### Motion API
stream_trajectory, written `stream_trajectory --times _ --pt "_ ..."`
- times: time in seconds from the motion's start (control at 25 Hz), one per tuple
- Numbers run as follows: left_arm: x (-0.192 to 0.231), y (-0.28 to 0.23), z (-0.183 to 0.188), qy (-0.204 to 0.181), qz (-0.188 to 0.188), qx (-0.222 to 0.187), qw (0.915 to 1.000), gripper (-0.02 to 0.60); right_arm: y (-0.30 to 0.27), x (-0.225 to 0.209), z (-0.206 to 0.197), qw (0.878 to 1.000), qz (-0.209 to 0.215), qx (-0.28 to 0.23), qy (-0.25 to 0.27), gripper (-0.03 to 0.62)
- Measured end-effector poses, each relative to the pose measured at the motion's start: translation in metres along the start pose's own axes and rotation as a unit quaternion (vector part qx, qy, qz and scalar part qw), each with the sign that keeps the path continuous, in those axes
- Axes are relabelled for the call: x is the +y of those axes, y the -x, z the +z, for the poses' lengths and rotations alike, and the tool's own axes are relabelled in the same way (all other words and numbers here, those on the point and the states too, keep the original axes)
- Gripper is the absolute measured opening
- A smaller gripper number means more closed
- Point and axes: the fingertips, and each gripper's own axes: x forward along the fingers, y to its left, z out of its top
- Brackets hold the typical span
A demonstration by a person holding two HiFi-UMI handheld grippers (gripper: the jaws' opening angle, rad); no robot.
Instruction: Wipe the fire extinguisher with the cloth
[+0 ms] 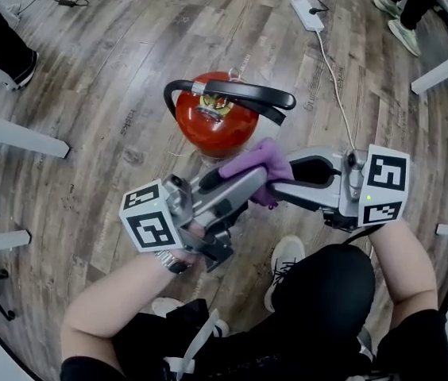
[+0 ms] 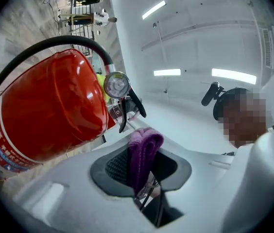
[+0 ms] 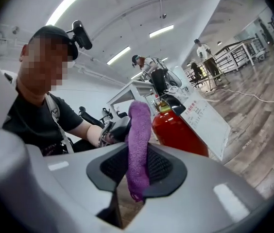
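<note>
A red fire extinguisher point(image 1: 212, 121) with a black handle and hose stands on the wooden floor just ahead of me. In the left gripper view the fire extinguisher point(image 2: 44, 115) fills the left side, and in the right gripper view the fire extinguisher point(image 3: 178, 130) shows beyond the jaws. A purple cloth point(image 1: 260, 161) hangs in the air in front of it. My left gripper point(image 1: 249, 182) reaches in from the left, shut on the cloth point(image 2: 144, 144). My right gripper point(image 1: 276, 189) comes from the right, also shut on the cloth point(image 3: 138, 130).
A white power strip point(image 1: 307, 13) and its cable point(image 1: 331, 78) lie on the floor behind the extinguisher. White table legs stand at the left point(image 1: 17, 133) and right point(image 1: 446, 70). Other people's shoes point(image 1: 399, 22) show at the top right. My own shoe point(image 1: 286, 260) is below the grippers.
</note>
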Motion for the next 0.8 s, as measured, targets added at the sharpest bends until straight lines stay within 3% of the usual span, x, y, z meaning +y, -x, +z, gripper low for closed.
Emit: stream_trajectory --times 0.2,0.32,0.36,0.4,0.56,0.8 --pt "-0.023 0.009 -0.001 -0.103 -0.014 0.083 0.9911 0.098 0.038 0.004 0.011 1.000 0.000 -0.017 0.002 0.077" --pt "-0.031 0.021 0.014 -0.144 -0.010 0.100 0.9844 0.097 0.073 -0.014 0.031 0.997 -0.032 -0.067 -0.028 0.074" --pt "-0.034 0.025 0.018 -0.157 -0.010 0.112 0.9812 0.068 0.085 -0.023 0.040 0.994 -0.048 -0.087 -0.037 0.072" --pt "-0.038 0.029 0.020 -0.173 -0.010 0.126 0.9769 0.002 0.096 -0.034 0.050 0.991 -0.066 -0.106 -0.045 0.073" --pt "-0.057 0.042 0.019 -0.232 0.001 0.188 0.9543 0.002 0.113 -0.070 0.090 0.983 -0.106 -0.136 -0.060 0.072" --pt "-0.080 0.067 0.007 -0.285 0.050 0.247 0.9251 0.002 0.065 -0.100 0.116 0.983 -0.065 -0.131 -0.115 0.072"
